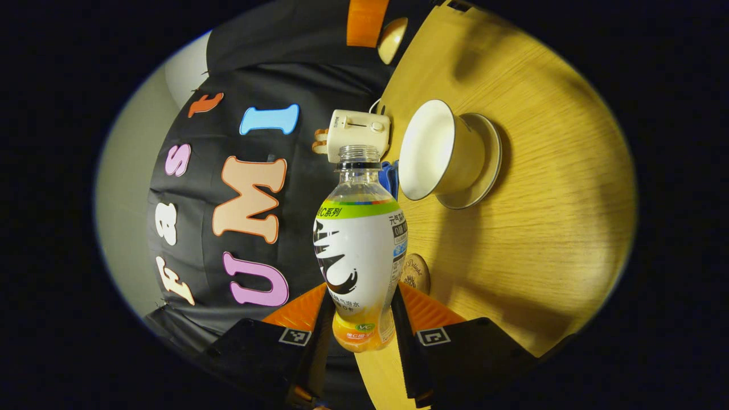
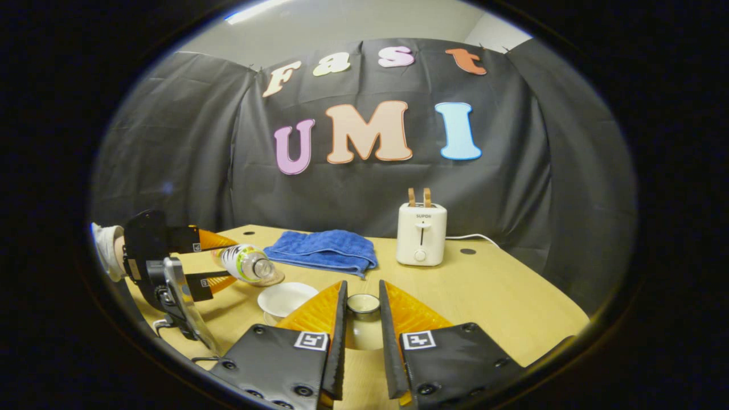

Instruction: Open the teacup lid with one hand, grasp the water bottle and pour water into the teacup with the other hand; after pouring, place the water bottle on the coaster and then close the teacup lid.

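Observation:
In the left gripper view my left gripper (image 1: 361, 296) is shut on the water bottle (image 1: 359, 256), which has no cap. Its mouth points toward the open white teacup (image 1: 438, 151) on its saucer (image 1: 490, 165). A round coaster (image 1: 416, 273) lies on the table just past the bottle. In the right gripper view the bottle (image 2: 245, 263) lies nearly level in the left gripper (image 2: 228, 261), mouth over the near rim of the teacup (image 2: 285, 299). I cannot make out a water stream. My right gripper (image 2: 362, 287) is shut on the teacup lid (image 2: 363, 304), held right of the cup.
A white toaster (image 2: 421, 233) with two slices stands at the back of the wooden table (image 2: 501, 296), its cord trailing right. A folded blue towel (image 2: 324, 250) lies behind the cup. A hand (image 2: 108, 250) holds the left gripper at the table's left edge.

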A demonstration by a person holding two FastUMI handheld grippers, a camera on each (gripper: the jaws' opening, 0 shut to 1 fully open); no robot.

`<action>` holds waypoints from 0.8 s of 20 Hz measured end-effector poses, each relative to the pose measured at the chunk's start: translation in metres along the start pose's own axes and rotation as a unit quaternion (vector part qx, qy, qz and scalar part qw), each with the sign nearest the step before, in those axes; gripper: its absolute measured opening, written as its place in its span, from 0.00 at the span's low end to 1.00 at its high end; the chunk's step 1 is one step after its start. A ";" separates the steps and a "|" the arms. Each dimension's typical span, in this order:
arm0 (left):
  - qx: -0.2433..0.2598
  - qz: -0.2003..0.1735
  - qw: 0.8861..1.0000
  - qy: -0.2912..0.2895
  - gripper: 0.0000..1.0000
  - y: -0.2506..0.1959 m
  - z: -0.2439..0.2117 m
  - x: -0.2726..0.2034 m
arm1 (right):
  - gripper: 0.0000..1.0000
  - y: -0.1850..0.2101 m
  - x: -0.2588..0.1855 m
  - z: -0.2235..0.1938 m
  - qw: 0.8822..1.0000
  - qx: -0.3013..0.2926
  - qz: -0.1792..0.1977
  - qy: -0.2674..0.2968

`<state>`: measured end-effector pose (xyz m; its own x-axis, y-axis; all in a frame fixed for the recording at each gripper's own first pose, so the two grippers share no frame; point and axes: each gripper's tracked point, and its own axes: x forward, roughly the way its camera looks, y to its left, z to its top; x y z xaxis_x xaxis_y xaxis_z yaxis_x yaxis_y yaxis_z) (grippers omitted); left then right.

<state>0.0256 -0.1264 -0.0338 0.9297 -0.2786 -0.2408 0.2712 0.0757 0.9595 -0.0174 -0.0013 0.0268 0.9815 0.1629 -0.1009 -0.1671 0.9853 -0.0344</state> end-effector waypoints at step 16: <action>0.145 -0.026 0.989 0.020 0.53 0.011 -0.003 0.004 | 0.32 -0.018 -0.005 -0.007 1.000 0.003 -0.010 -0.003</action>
<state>0.0332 -0.1240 -0.0250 0.9272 -0.2357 -0.2910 0.2418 -0.2165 0.9459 -0.0198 -0.0202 0.0212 0.9853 0.1430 -0.0937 -0.1464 0.9888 -0.0300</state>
